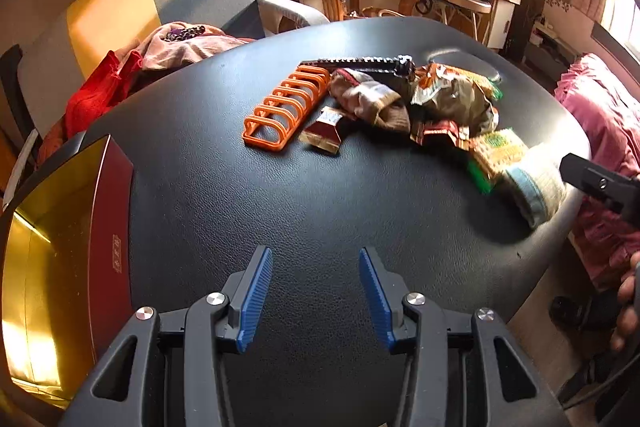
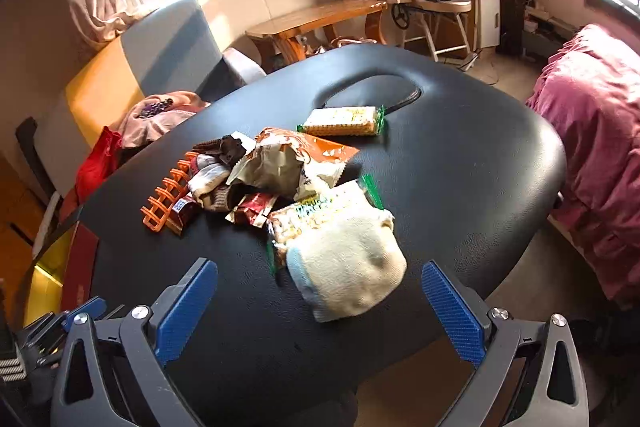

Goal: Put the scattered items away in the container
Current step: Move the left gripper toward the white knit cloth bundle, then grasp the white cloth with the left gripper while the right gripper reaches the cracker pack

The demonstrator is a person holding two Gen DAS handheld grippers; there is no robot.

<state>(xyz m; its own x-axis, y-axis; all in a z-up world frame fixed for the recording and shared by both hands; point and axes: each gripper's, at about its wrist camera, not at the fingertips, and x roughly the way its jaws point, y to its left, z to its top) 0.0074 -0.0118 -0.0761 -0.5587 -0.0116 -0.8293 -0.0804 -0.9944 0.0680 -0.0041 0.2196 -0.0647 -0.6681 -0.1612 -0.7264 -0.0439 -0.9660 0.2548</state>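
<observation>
The box [image 1: 60, 267] with the gold inside sits at the left edge of the left view, and part of it is cut off by the frame. In the right view only a thin bit of it peeks out at the lower left. The pile of things lies in the middle of the black table [image 1: 280, 207]: an orange rack [image 1: 280, 111], snack packets [image 1: 452, 95] and a brown sock [image 1: 380, 103], all heaped so some hide under others. A long dark thing behind the pile is hard to make out. A cream sock [image 2: 348, 267] lies near the table's right edge, on top of a cracker pack [image 2: 316, 215]. The left gripper [image 1: 316, 297] has its fingers apart over bare table with lots of room. The right gripper [image 2: 320, 307] is spread wide, with the cream sock between its fingers, not touching.
</observation>
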